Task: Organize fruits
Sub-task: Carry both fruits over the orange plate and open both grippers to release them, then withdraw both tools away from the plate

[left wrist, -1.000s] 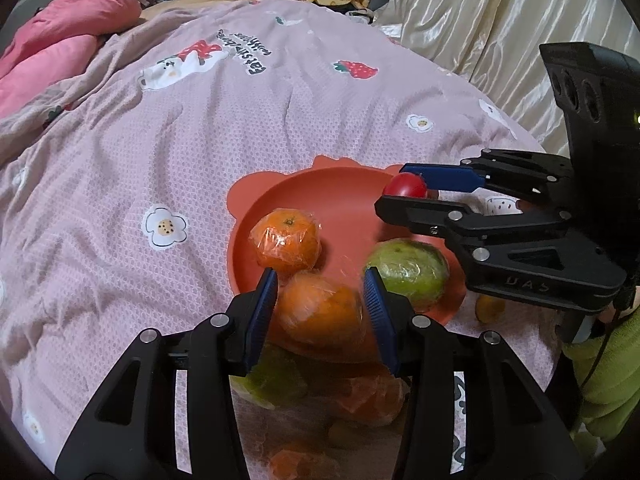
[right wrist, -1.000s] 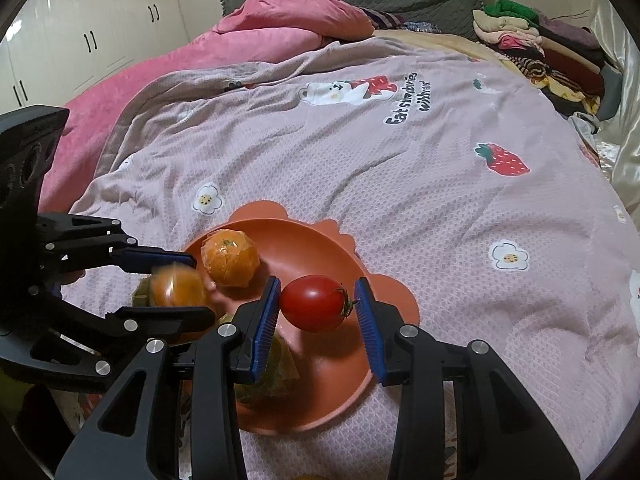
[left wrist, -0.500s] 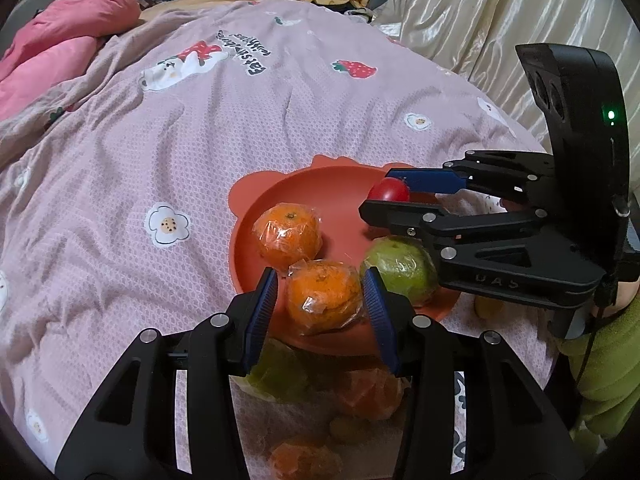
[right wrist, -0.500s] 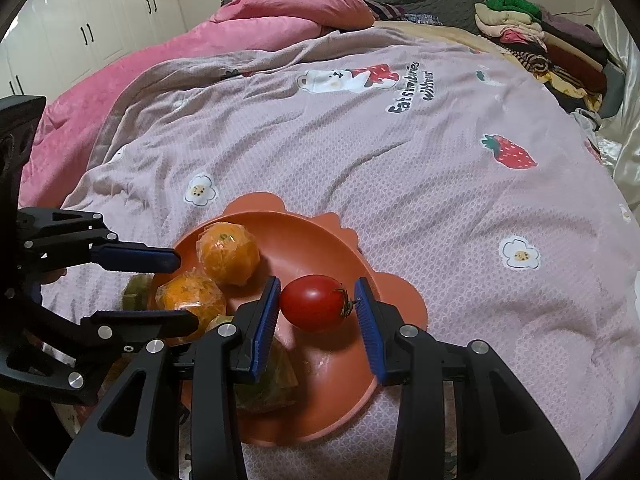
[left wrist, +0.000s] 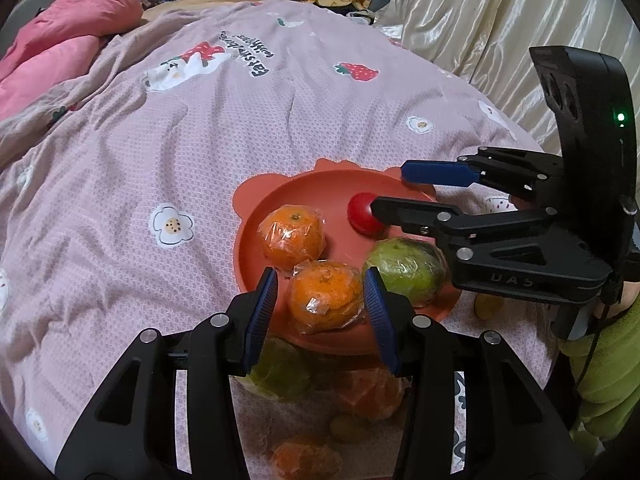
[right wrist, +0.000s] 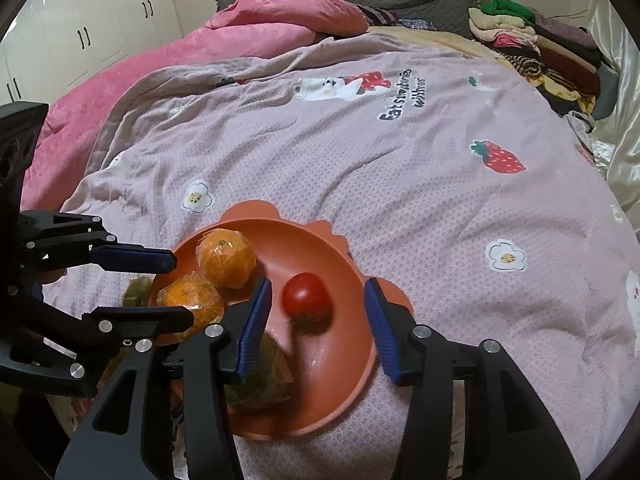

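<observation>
- Fruits are being gathered on the orange plate point(right wrist: 352, 276) lying on the bedspread point(right wrist: 400, 168).
- Right gripper point(right wrist: 318, 320): jaws have just been opening; the tomato point(right wrist: 307, 303) sits between them, clear of both pads, on the plate.
- Left gripper point(left wrist: 320, 304): clenched on a wrapped orange point(left wrist: 326, 300) over the plate's near rim.
- Judged step: placing.
- Next: release the orange, withdraw both, fetch the remaining bagged fruit point(left wrist: 360, 396).

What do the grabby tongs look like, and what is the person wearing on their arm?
Both tongs, left and right, are black plastic frames with silver screws and ribbed blue pads on the fingers. The right one carries pale raised letters, a boxy black top with a tiny green light, and a thin black cable. The person wears a fuzzy lime-green sleeve.
</observation>
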